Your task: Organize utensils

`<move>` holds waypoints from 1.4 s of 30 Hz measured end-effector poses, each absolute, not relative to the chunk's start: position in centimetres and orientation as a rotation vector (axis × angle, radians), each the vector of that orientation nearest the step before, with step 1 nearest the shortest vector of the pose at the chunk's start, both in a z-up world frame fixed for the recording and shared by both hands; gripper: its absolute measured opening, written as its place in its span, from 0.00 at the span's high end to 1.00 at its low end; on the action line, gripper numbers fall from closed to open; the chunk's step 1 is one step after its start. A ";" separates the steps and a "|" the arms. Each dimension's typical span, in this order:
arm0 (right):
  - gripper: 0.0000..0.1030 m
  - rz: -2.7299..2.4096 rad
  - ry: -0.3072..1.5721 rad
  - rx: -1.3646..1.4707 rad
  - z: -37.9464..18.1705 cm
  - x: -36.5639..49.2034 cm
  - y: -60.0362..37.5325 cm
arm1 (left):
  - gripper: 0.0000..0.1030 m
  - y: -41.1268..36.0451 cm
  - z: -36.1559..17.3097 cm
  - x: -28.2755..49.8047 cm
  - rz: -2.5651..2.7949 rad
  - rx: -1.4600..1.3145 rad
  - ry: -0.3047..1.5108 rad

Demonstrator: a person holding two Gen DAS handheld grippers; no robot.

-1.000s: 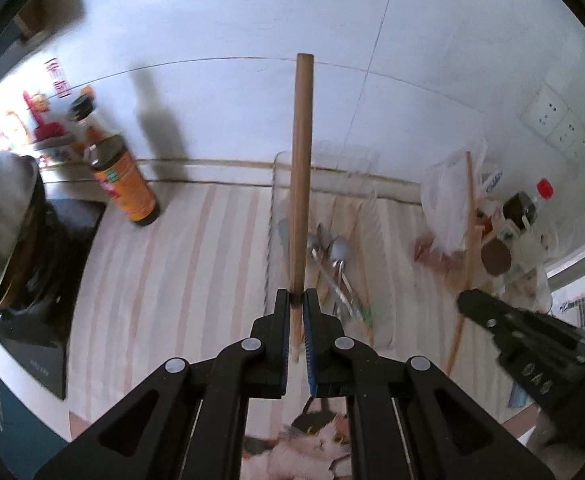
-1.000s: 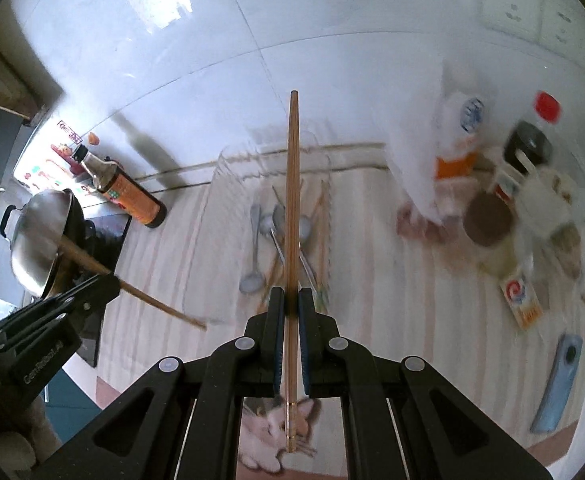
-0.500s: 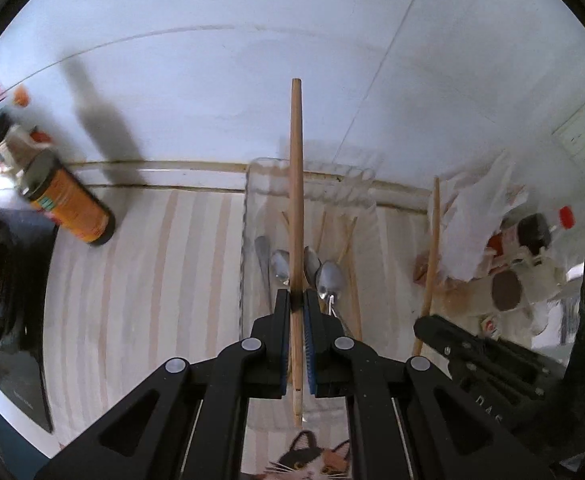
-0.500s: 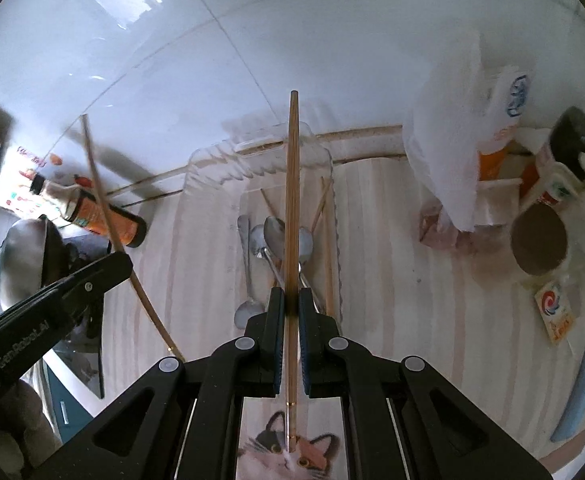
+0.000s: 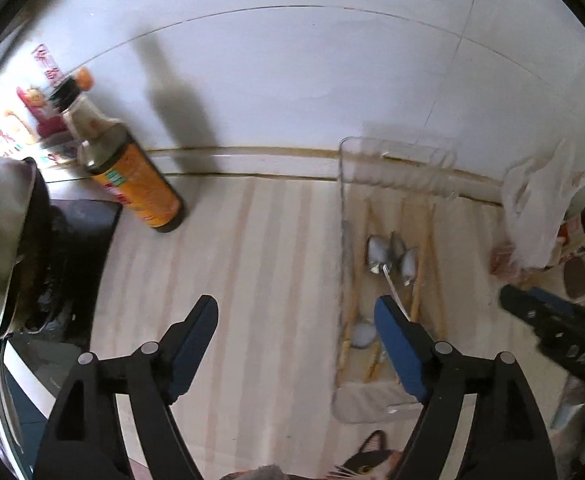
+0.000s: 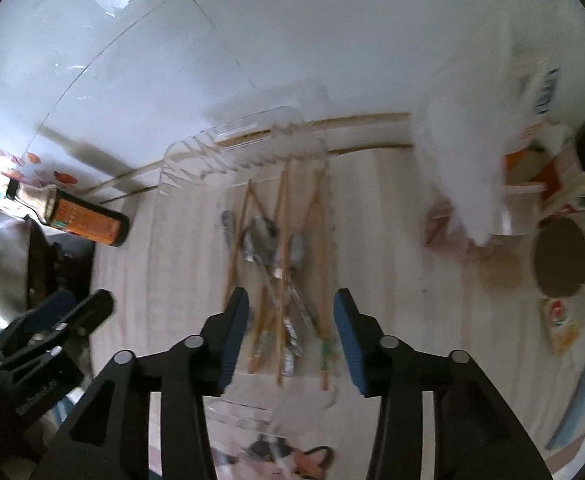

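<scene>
1. With both sets of fingers spread wide and holding nothing, the step in hand looks like drawing clear of the clear tray (image 6: 180, 168) after a drop; the left gripper (image 5: 296, 336) hangs over the striped counter (image 5: 252, 240) beside the tray, and the right gripper (image 6: 290, 320) hangs above the tray's near end.
2. The chopsticks (image 6: 280, 216) and spoons (image 6: 260, 236) lie inside the tray, crossing one another loosely, not in neat rows.
3. To do this well, lift each gripper straight up before moving sideways, so no finger catches a chopstick end or the tray wall.
4. Keep the left gripper away from the sauce bottle (image 5: 132, 180), which stands near the wall and could tip.
5. If more tidying is wanted, I judge that nudging the crossed chopsticks parallel from their near ends would be gentler than regrasping them among the spoons.
</scene>
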State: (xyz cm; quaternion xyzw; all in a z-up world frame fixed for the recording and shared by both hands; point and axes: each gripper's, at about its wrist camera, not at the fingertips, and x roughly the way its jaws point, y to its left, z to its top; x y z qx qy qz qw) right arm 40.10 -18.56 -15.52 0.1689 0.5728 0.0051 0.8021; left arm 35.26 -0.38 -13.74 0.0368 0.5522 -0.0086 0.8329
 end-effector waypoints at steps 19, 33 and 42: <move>0.00 -0.281 1.055 0.111 -13.4 28.8 -17.0 | 0.00 -0.2 -12.5 27.3 -0.048 0.150 1.049; 0.00 -0.277 0.814 0.083 -3.1 16.1 -16.2 | 0.00 0.3 -2.6 16.0 -0.070 0.089 0.851; 0.00 -0.270 0.715 0.084 1.2 8.8 -15.0 | 0.00 1.1 1.3 9.5 -0.052 0.094 0.764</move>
